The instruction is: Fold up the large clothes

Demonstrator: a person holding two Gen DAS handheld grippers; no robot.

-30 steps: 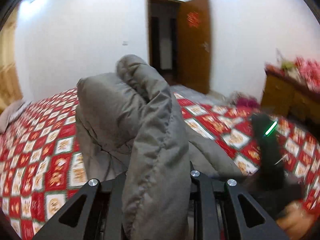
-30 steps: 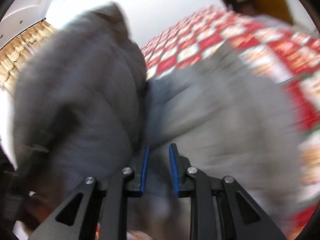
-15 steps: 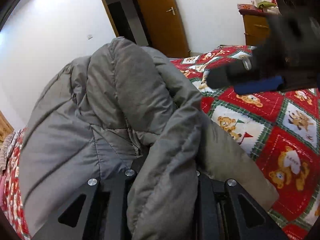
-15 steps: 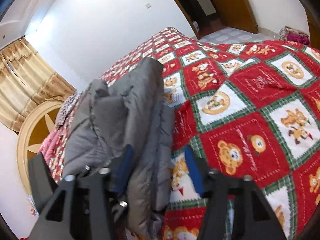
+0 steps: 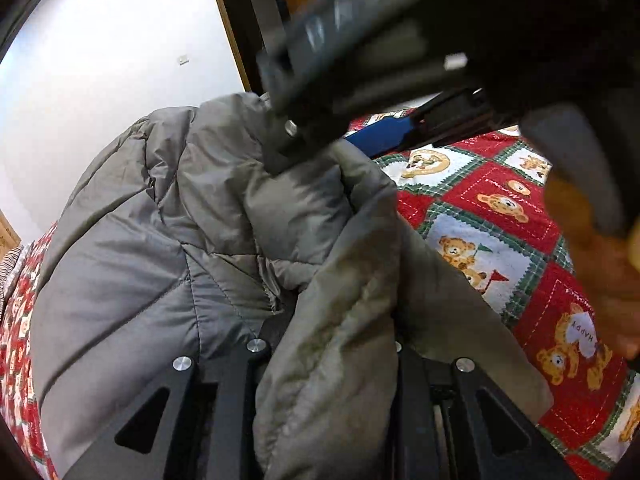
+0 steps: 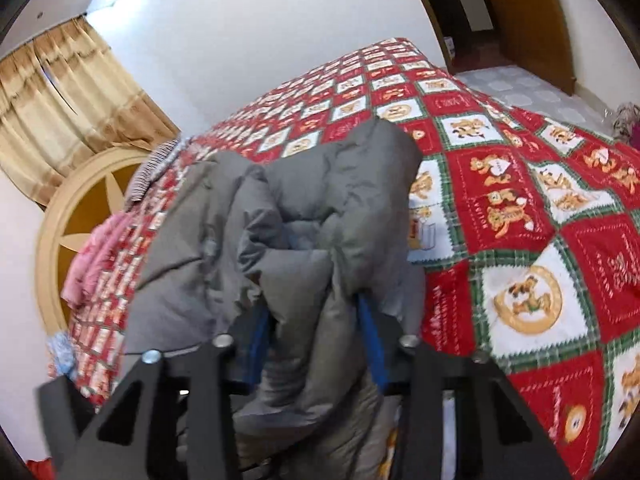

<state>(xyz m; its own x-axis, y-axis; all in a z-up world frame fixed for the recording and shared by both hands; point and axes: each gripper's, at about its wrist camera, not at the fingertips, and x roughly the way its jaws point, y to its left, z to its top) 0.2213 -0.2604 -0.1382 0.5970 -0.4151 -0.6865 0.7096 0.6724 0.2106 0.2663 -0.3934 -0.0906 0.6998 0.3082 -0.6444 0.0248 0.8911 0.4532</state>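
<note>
A grey puffer jacket lies bunched on a bed with a red, white and green teddy-bear quilt. My left gripper is shut on a thick fold of the jacket, and the fabric hides its fingertips. My right gripper reaches in from the upper right, blurred, onto the top of the heap. In the right wrist view the right gripper has a bulging jacket fold between its blue pads. Its jaws are closing and both pads touch the fabric.
A person's hand holds the right gripper's handle. Pink clothing and a striped cloth lie near the round headboard. Beige curtains hang at the left. A brown door and pale floor lie beyond the bed's far corner.
The left gripper has come down with the jacket onto the bed. The right gripper let go, opened wide beside the heap, then moved back over it and closed around a new fold.
</note>
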